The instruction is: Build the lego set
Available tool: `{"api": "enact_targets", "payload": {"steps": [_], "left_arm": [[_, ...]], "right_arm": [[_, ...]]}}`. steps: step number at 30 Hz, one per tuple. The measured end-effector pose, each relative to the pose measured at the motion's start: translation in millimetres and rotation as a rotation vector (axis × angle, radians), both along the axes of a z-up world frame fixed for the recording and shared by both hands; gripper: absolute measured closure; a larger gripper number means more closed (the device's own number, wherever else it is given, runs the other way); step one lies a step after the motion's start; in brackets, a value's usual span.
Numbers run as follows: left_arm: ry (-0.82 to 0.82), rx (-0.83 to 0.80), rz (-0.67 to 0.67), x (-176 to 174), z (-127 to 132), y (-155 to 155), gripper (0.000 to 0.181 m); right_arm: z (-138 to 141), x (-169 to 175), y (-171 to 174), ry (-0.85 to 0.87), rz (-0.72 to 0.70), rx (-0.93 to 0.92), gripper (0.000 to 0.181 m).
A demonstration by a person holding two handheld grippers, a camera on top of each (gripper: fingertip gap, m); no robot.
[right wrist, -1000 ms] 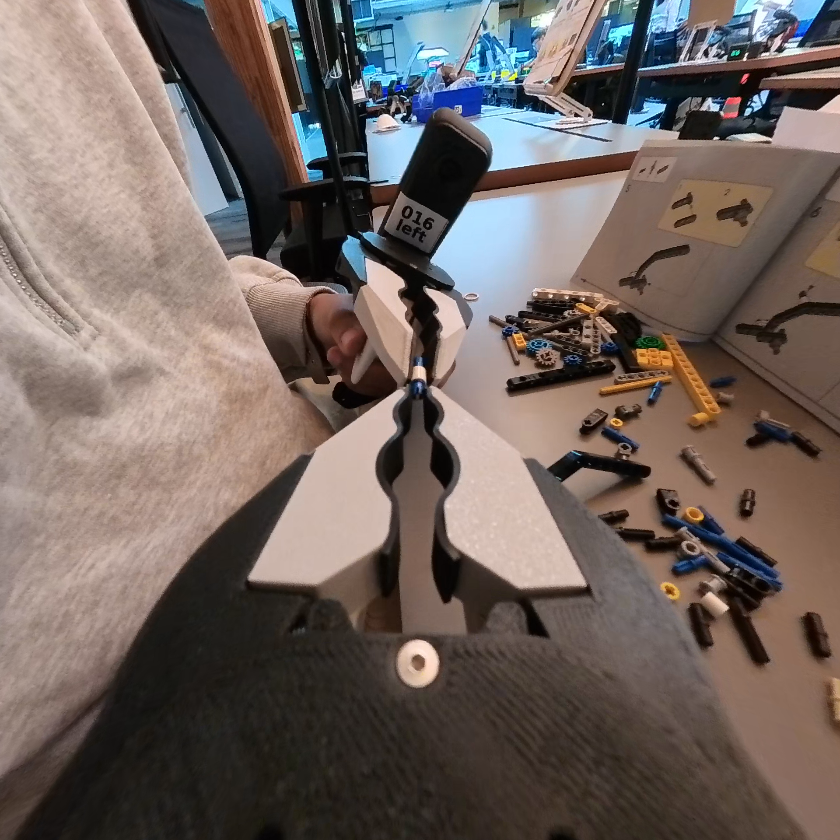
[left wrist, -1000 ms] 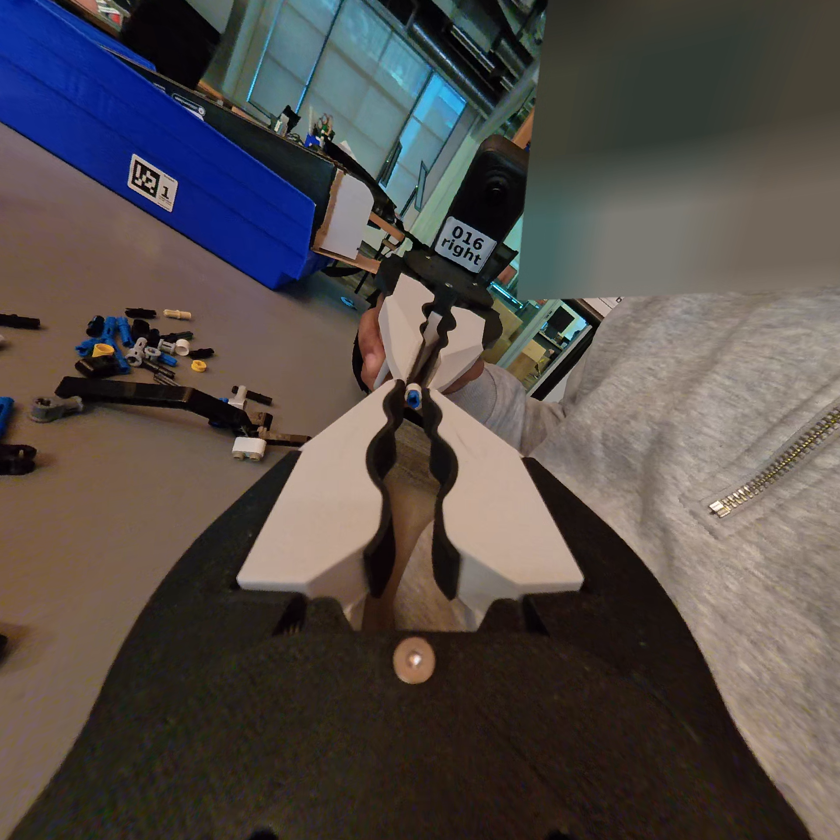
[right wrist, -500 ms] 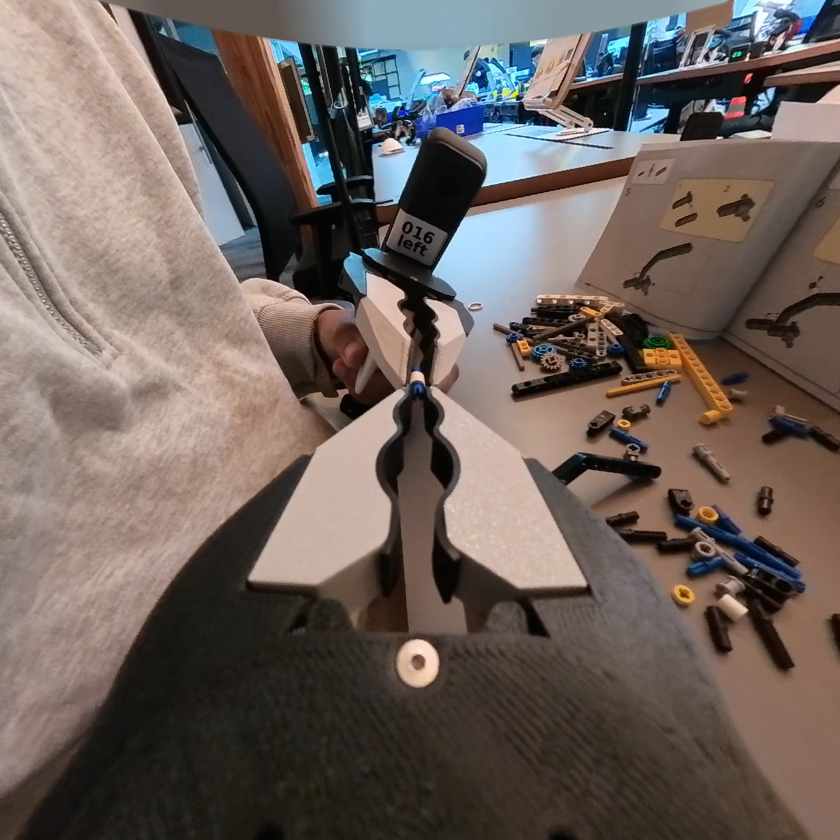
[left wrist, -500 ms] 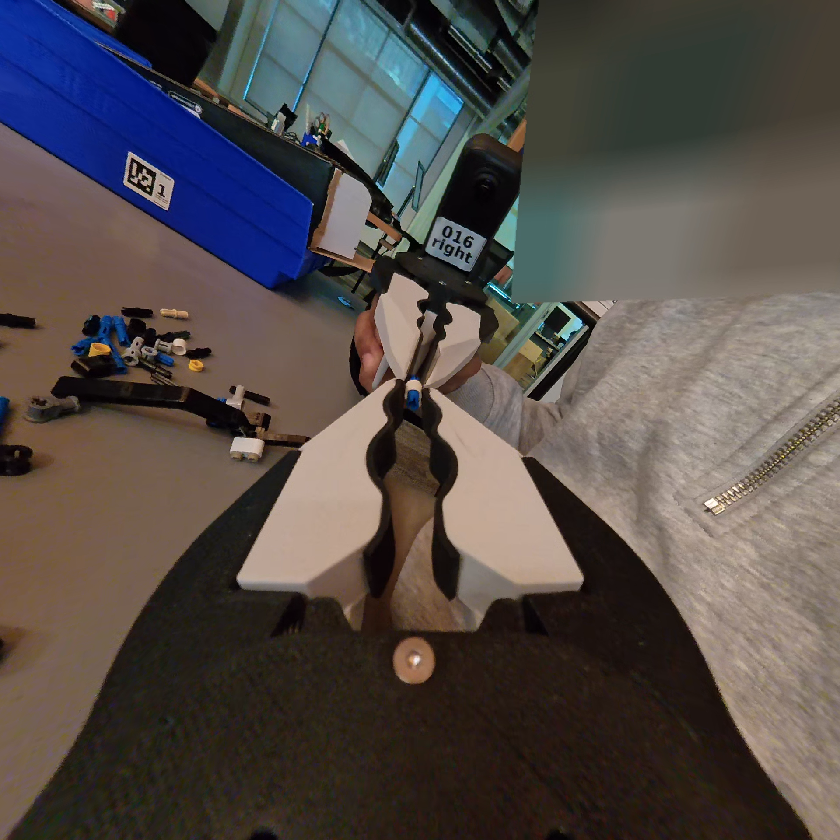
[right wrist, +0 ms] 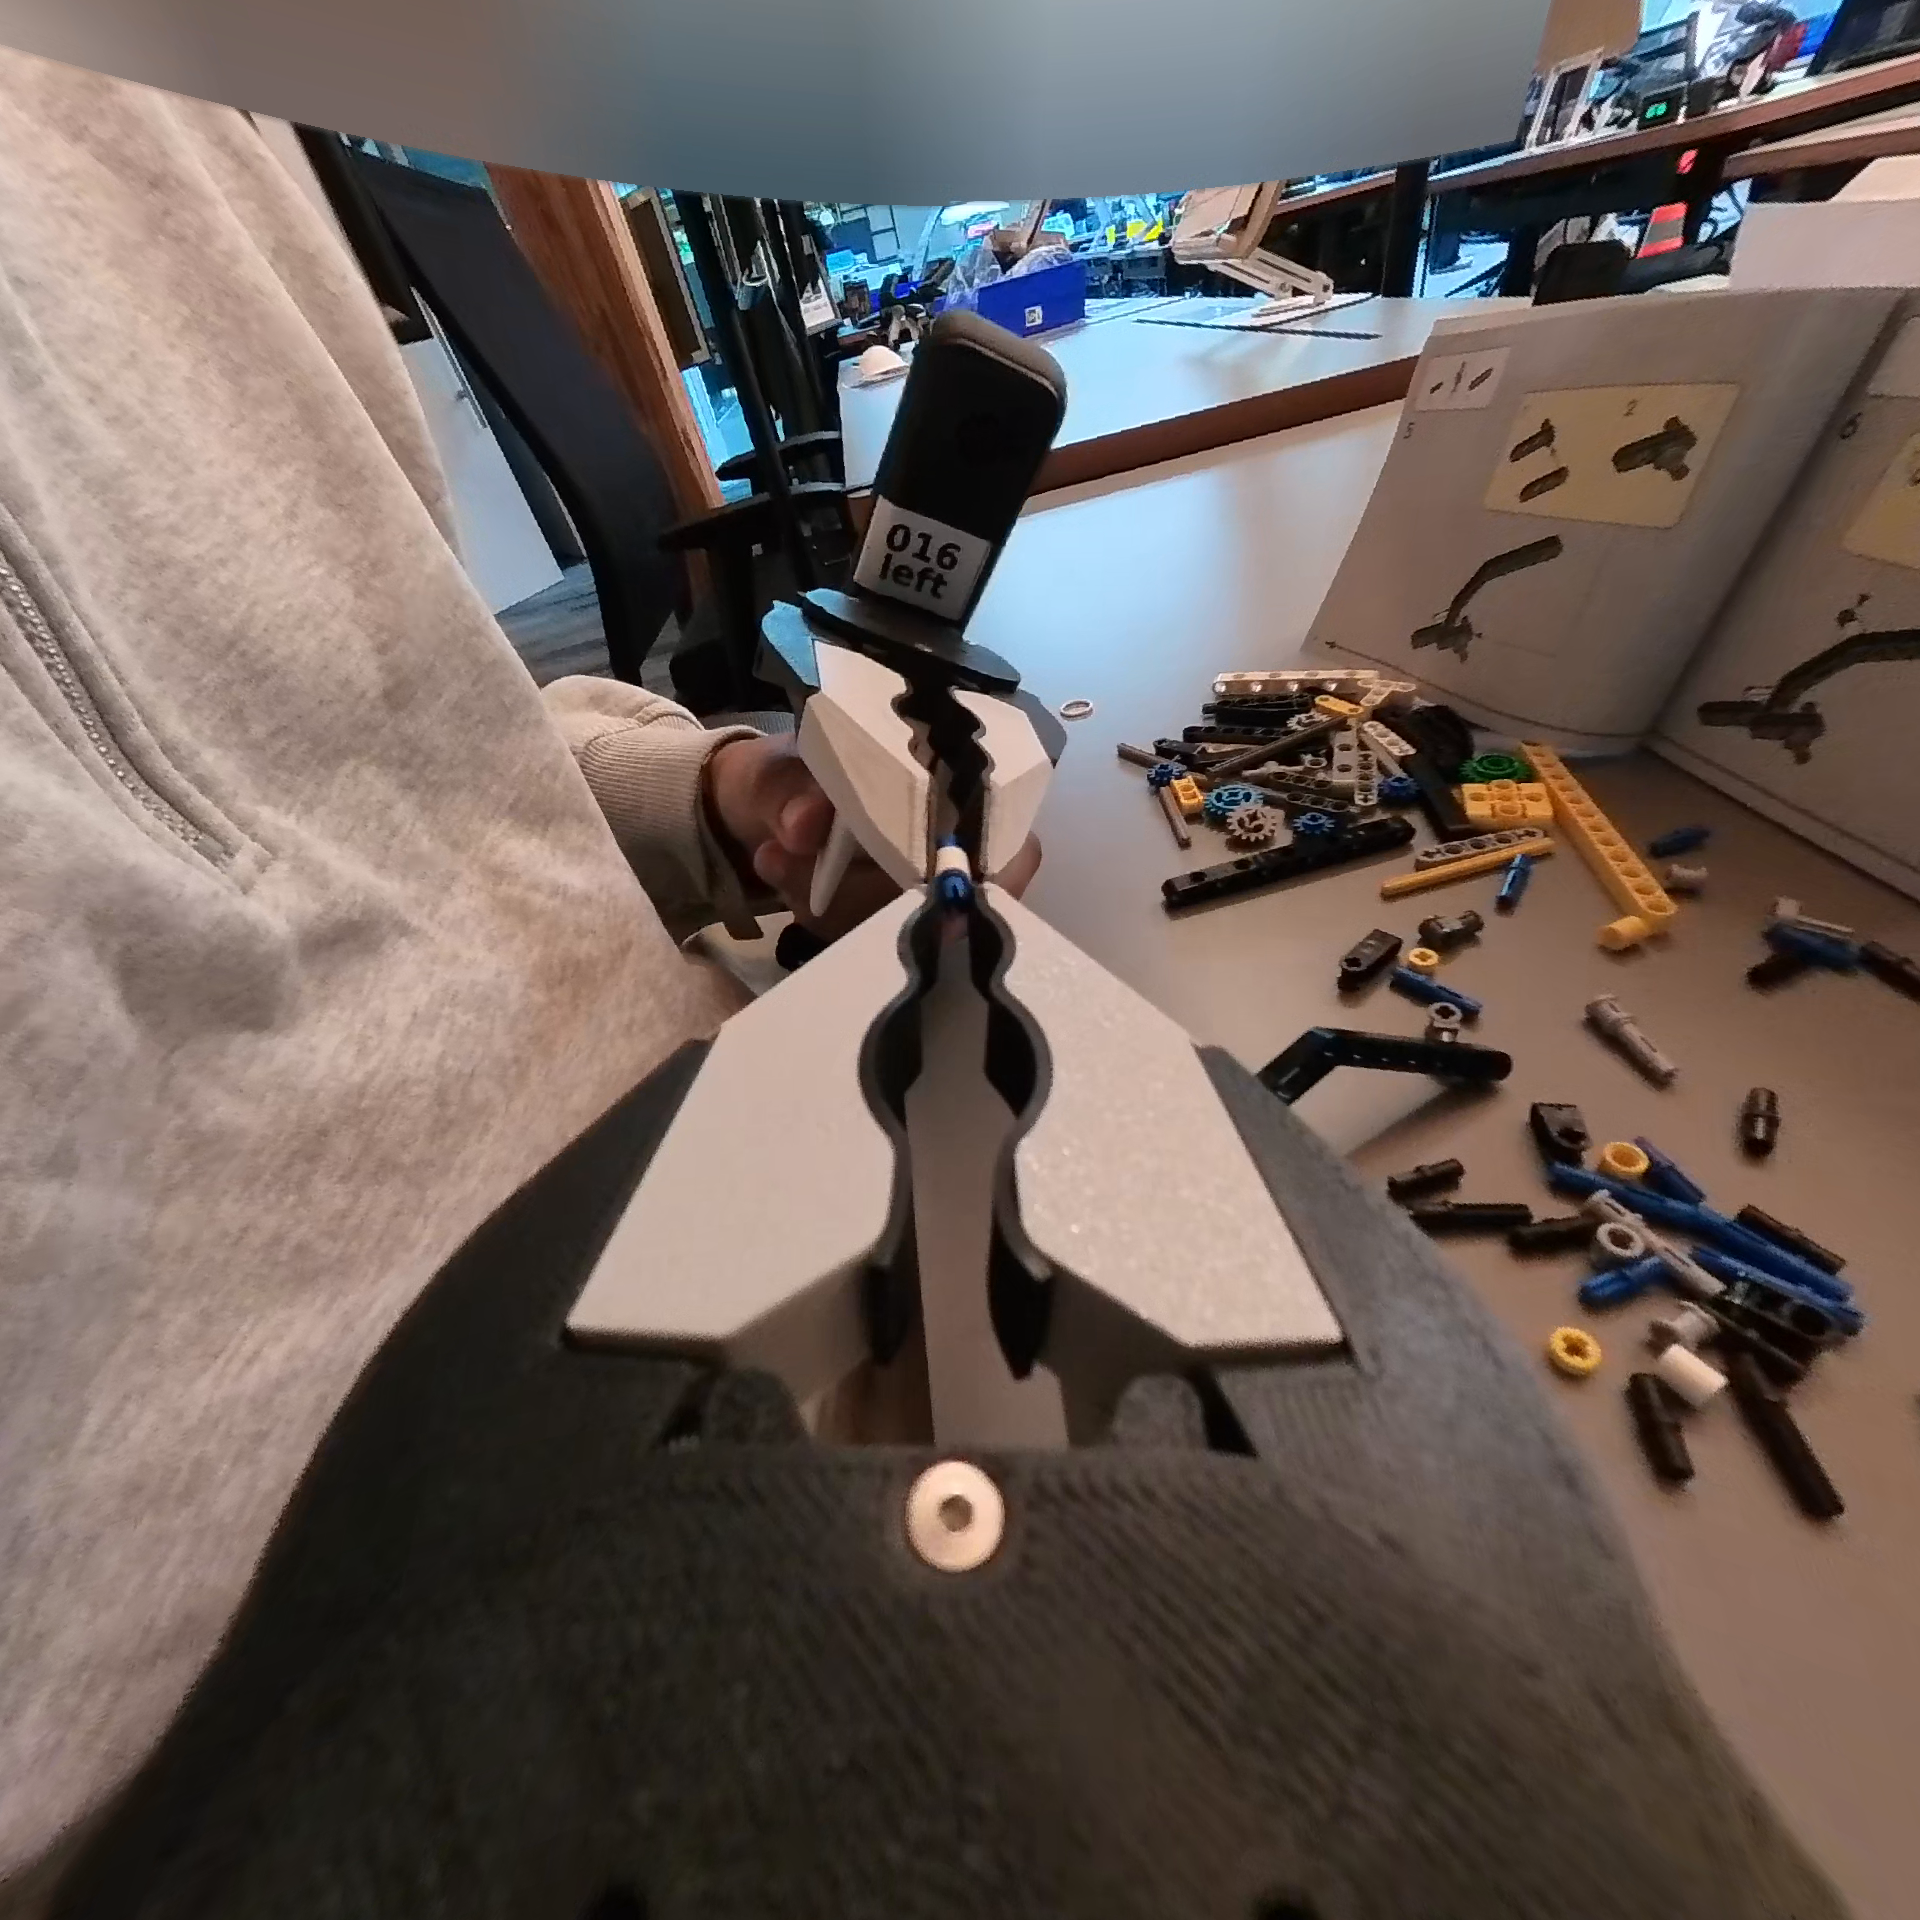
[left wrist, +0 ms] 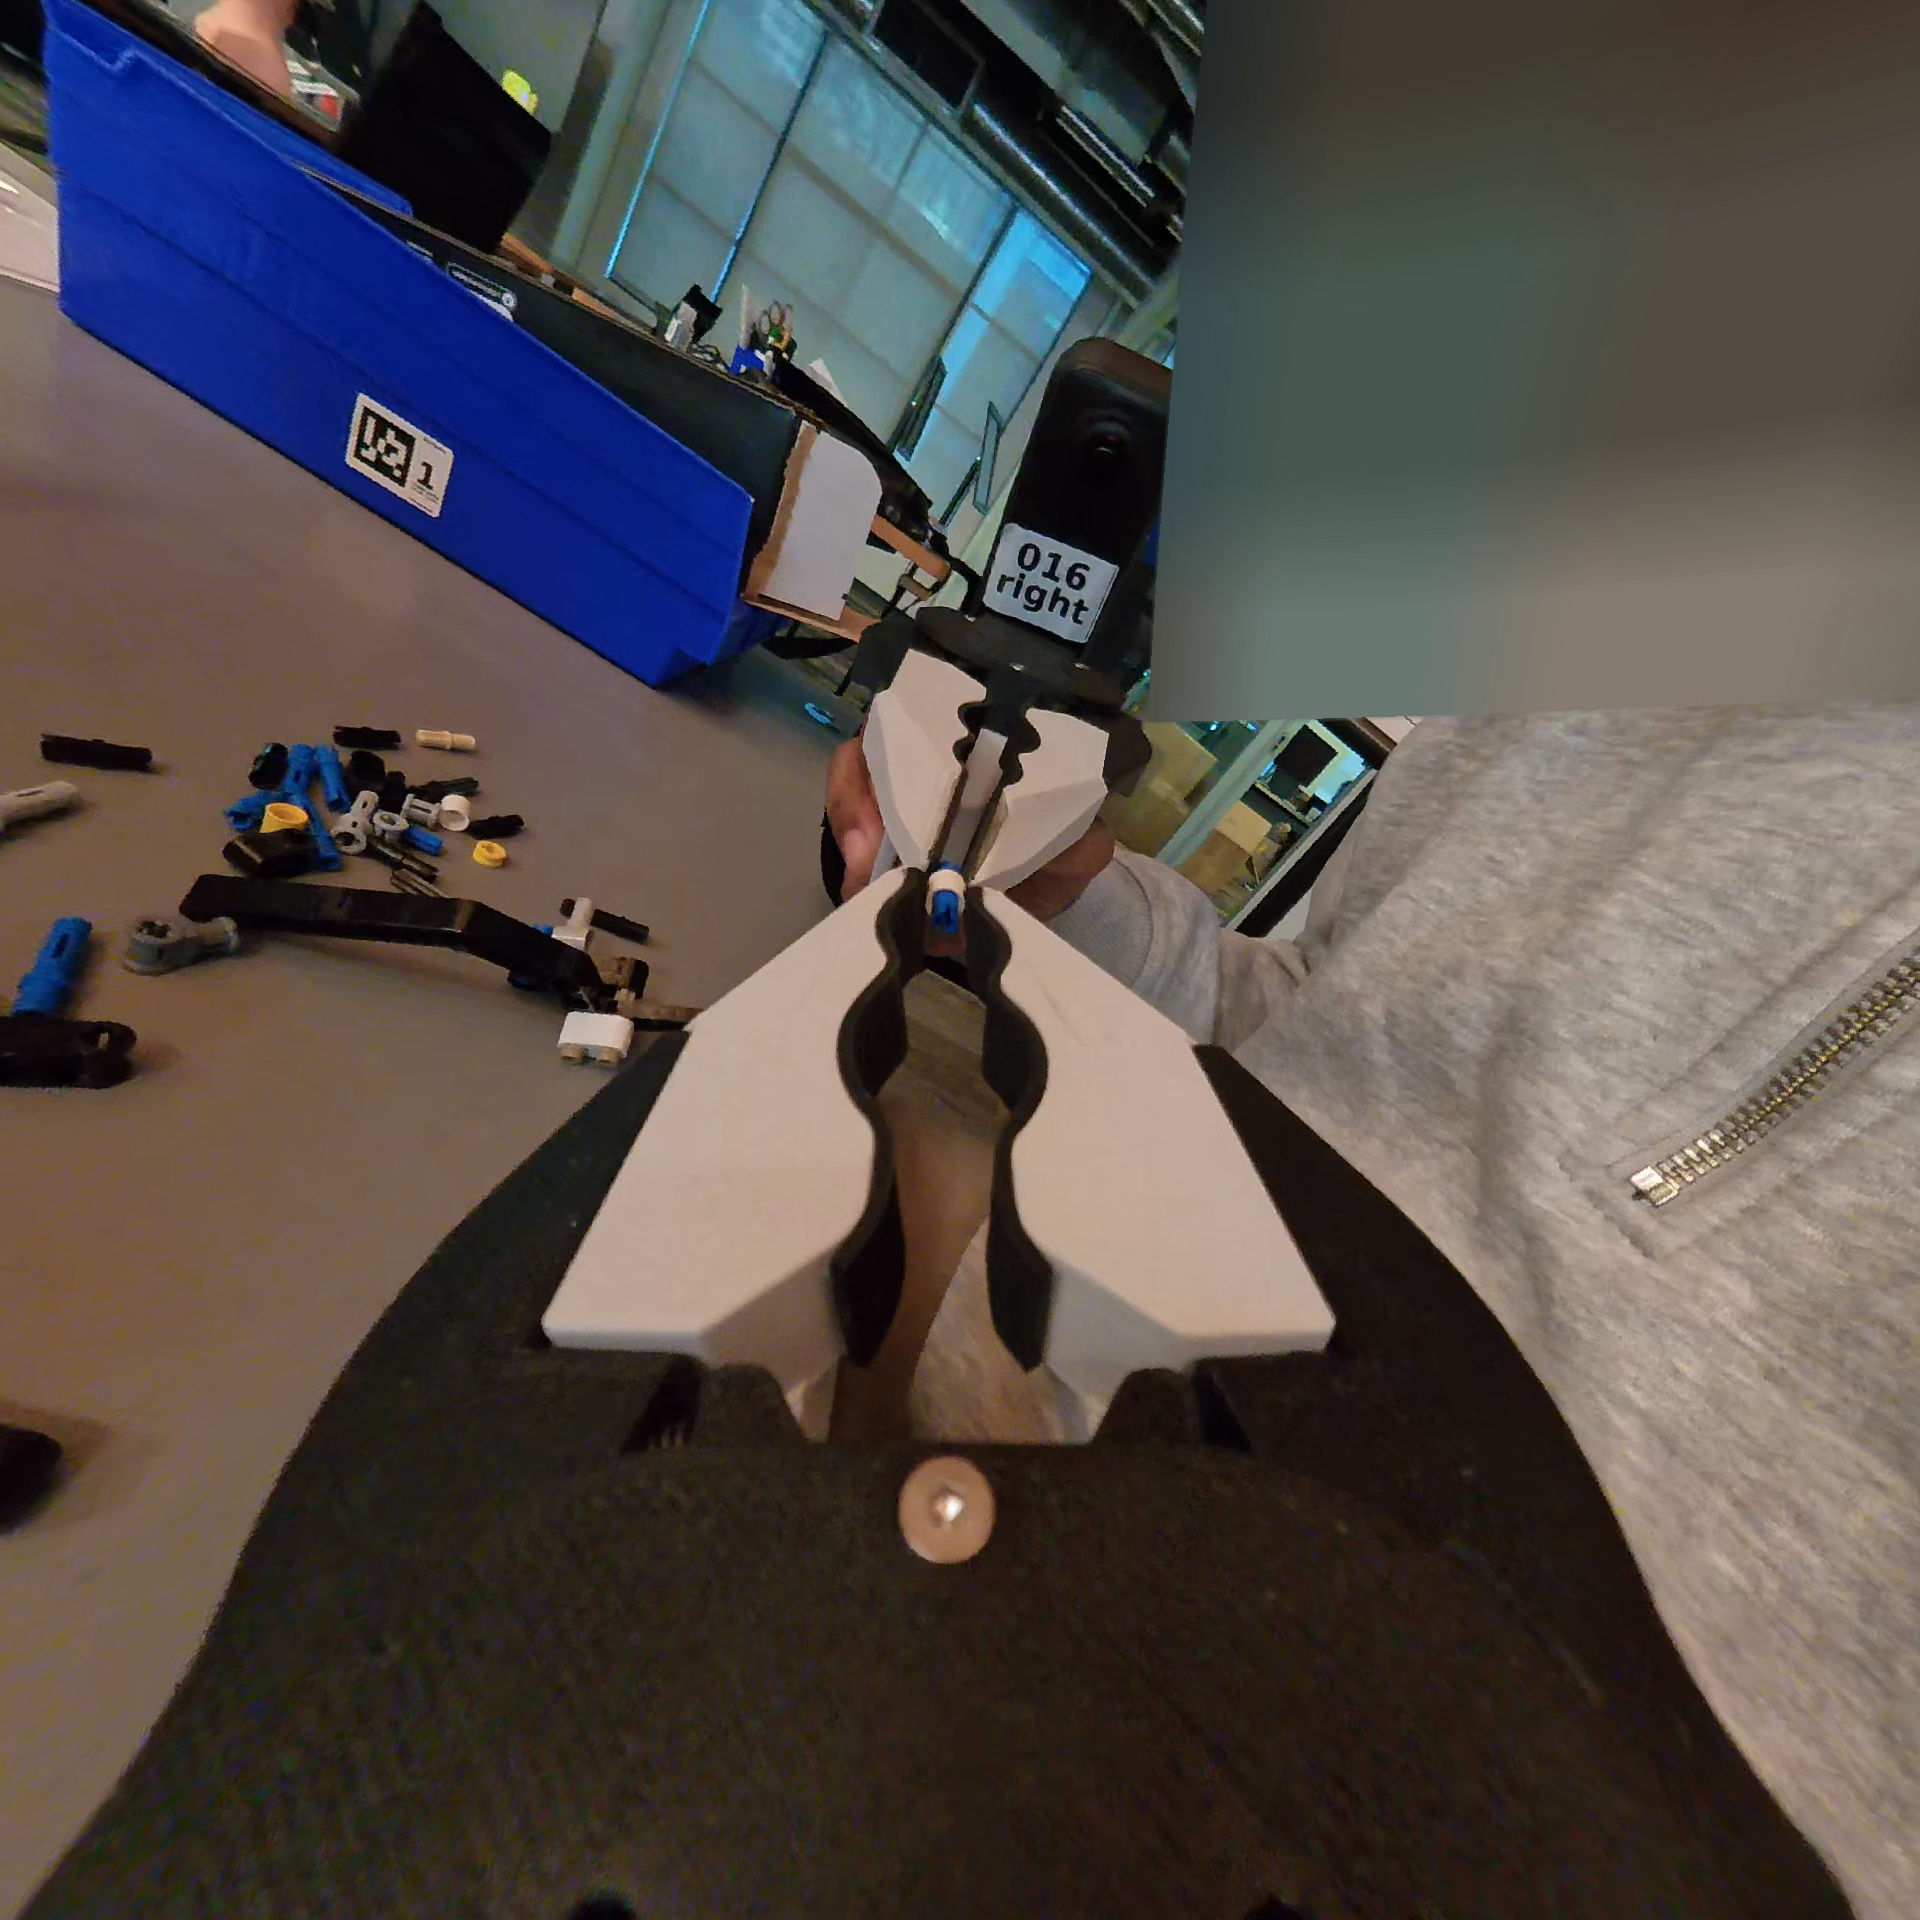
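Observation:
My left gripper and my right gripper meet tip to tip in the air in front of a person's grey hoodie. Between the tips is a small blue pin with a white sleeve around its middle. It also shows in the right wrist view as the blue pin and white sleeve. Each gripper is shut on one end of it. The right gripper shows opposite in the left wrist view, and the left gripper in the right wrist view.
Loose Lego pieces lie on the grey table. A black beam assembly lies to the left. An open instruction booklet stands at the back right, with a pile of beams and gears in front. A blue bin stands behind.
Both grippers stay tip to tip on the small part. Both have tilted slightly, so the table and background shift a little in each view.

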State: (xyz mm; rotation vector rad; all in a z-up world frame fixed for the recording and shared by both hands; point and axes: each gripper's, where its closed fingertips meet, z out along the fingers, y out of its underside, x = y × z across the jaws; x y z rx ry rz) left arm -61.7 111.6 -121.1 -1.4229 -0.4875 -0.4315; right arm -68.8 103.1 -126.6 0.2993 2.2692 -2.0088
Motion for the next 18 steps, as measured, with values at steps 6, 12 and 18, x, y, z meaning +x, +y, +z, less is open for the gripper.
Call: {"api": "enact_targets", "payload": {"steps": [6,12,18], "left_arm": [[-0.007,0.004,0.014,-2.8,0.3,-0.3,0.177],[-0.016,0.014,0.025,-5.2,1.1,-1.3,0.177],[-0.032,0.019,0.028,-7.3,1.1,-1.7,0.177]], "right_arm": [[0.1,-3.2,0.8,-0.028,0.002,-0.006,0.179],[2.4,-3.1,-1.6,-0.047,0.006,-0.015,0.179],[2.0,-5.0,-1.3,-0.068,0.009,-0.02,0.179]]}}
